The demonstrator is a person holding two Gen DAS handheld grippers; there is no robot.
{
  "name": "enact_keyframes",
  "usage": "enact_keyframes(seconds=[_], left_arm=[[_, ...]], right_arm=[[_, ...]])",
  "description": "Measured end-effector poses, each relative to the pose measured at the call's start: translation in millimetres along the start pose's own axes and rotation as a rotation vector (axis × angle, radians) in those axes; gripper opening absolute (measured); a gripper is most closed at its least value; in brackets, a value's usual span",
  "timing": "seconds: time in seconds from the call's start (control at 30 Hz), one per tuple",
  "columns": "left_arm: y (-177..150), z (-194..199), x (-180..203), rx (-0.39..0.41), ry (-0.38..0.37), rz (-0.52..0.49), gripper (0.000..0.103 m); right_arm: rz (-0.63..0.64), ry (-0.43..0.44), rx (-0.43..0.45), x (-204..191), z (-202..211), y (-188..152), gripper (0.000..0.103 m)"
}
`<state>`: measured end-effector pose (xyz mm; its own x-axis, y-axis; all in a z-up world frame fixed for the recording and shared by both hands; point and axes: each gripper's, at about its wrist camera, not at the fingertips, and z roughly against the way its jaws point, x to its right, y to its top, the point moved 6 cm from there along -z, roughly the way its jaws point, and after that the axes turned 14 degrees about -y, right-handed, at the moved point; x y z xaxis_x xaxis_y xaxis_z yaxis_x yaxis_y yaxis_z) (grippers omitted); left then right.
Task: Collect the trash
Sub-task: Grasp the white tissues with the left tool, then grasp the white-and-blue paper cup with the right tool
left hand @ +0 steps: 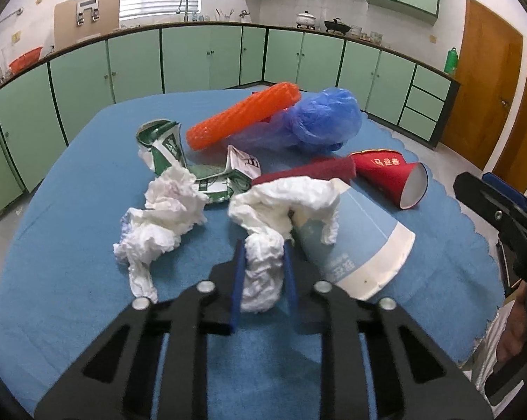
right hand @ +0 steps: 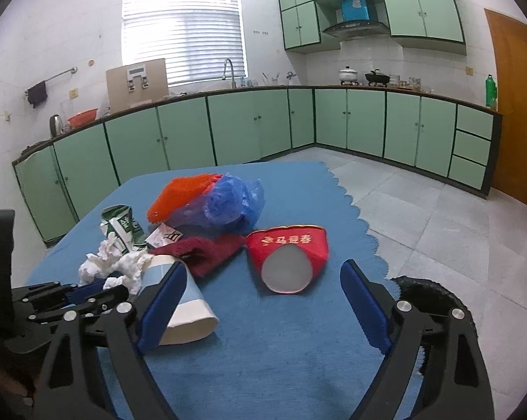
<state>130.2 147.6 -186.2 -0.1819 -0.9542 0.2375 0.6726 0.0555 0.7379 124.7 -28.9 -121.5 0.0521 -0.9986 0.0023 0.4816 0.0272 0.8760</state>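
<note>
On the blue tablecloth (left hand: 71,245), the left gripper (left hand: 263,248) clamps a crumpled tissue (left hand: 263,273) draped over the near blue paper cup (left hand: 361,245); lifting could drag it. Right gripper (right hand: 263,280) gapes empty.

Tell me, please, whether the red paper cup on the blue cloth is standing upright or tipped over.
Tipped over. The red paper cup lies on its side on the blue cloth, its open mouth facing the right wrist camera and showing a bare white inside.
</note>
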Motion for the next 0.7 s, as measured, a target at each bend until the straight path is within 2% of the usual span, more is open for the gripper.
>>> enact_keyframes(seconds=[0.33, 0.47, 0.7], left_arm=[[-2, 24, -13, 0.022, 0.035, 0.028, 0.016], [-7, 32, -22, 0.02, 0.055, 0.04, 0.016], [-9, 40, -34, 0.028, 0.078, 0.054, 0.016]], right_arm=[[0.041, 0.071, -0.033, -35, -8, -12, 0.087], [0.073, 0.088, -0.041, -53, -12, -20, 0.098], [0.136, 0.109, -0.086, -78, -22, -33, 0.097]])
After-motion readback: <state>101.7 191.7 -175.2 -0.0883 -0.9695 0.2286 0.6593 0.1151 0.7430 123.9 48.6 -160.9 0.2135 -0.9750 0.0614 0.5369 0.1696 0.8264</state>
